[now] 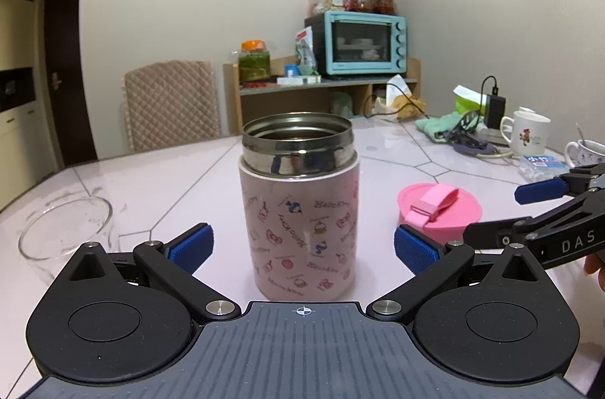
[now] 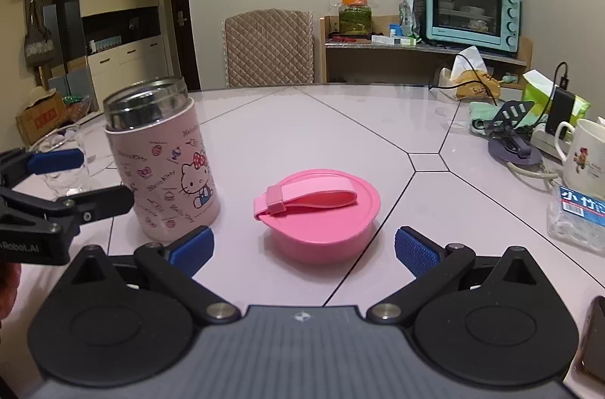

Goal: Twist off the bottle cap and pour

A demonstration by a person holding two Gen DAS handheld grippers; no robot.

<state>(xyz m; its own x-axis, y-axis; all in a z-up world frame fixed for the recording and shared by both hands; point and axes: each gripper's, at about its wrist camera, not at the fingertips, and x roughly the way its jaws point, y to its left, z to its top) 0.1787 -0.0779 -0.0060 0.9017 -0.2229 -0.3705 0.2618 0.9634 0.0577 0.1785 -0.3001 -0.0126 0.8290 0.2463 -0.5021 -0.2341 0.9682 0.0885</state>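
Note:
A pink Hello Kitty bottle (image 1: 300, 210) with a steel rim stands upright and uncapped on the table; it also shows in the right wrist view (image 2: 162, 168). Its pink cap (image 1: 438, 210) with a strap lies flat on the table to the bottle's right, and shows in the right wrist view (image 2: 321, 214). My left gripper (image 1: 302, 248) is open, its blue pads apart on either side of the bottle, not touching. My right gripper (image 2: 304, 248) is open just in front of the cap, empty. A clear glass (image 1: 66, 232) stands left of the bottle.
White mugs (image 2: 584, 153) and a plastic packet (image 2: 578, 217) sit at the right edge. A cloth, charger and cables (image 2: 510, 127) lie at the back right. A quilted chair (image 2: 268, 47) and a shelf with a teal oven (image 2: 469, 10) stand behind the table.

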